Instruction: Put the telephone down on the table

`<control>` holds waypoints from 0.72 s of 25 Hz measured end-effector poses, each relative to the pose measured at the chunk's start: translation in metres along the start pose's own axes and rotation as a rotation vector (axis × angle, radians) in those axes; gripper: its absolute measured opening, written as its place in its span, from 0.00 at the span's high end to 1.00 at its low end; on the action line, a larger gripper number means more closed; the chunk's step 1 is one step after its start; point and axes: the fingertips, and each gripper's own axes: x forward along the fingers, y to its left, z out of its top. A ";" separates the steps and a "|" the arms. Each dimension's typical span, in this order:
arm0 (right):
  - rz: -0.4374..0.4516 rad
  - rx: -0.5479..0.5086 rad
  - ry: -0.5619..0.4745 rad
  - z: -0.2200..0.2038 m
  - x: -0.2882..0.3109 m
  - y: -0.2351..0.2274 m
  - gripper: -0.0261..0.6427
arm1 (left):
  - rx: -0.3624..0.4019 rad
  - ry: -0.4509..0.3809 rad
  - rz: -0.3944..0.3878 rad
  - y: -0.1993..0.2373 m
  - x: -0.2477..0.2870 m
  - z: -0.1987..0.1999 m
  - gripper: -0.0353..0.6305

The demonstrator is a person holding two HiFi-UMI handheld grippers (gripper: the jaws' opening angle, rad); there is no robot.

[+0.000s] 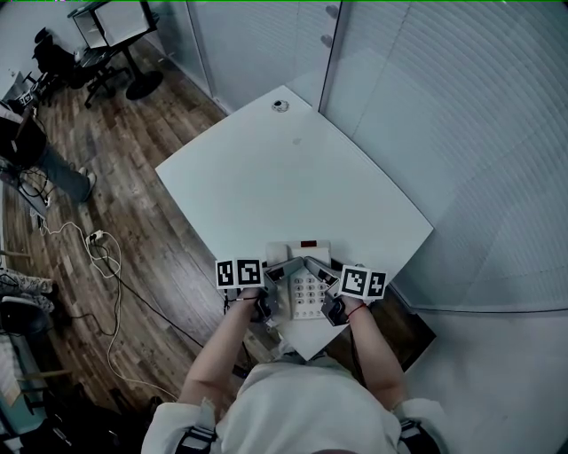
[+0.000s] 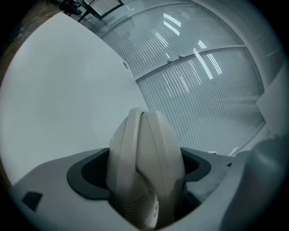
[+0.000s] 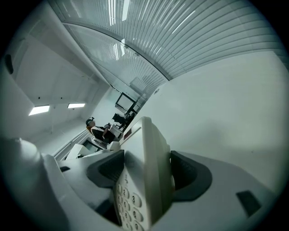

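A white table (image 1: 293,168) stands in a corner of striped glass walls (image 1: 461,124). Dark wood floor (image 1: 151,222) lies to its left, with cables (image 1: 105,257), an office chair (image 1: 133,78) and a desk (image 1: 115,22) beyond.

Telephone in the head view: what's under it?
The near corner of the white table lies below the telephone. The left gripper and right gripper clamp its sides. Its body covers the underside, so contact with the table cannot be seen.
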 end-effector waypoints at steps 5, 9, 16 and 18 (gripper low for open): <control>-0.009 0.015 0.000 -0.002 0.009 -0.012 0.49 | -0.011 0.013 0.019 0.013 0.009 0.001 0.29; -0.011 0.022 -0.003 0.004 0.015 -0.022 0.49 | -0.009 0.013 0.037 0.019 0.019 0.007 0.29; 0.002 0.016 -0.024 0.006 0.015 -0.023 0.49 | 0.028 -0.002 0.053 0.017 0.019 0.010 0.29; 0.003 0.012 -0.027 0.006 0.016 -0.024 0.48 | 0.035 -0.013 0.058 0.018 0.019 0.011 0.29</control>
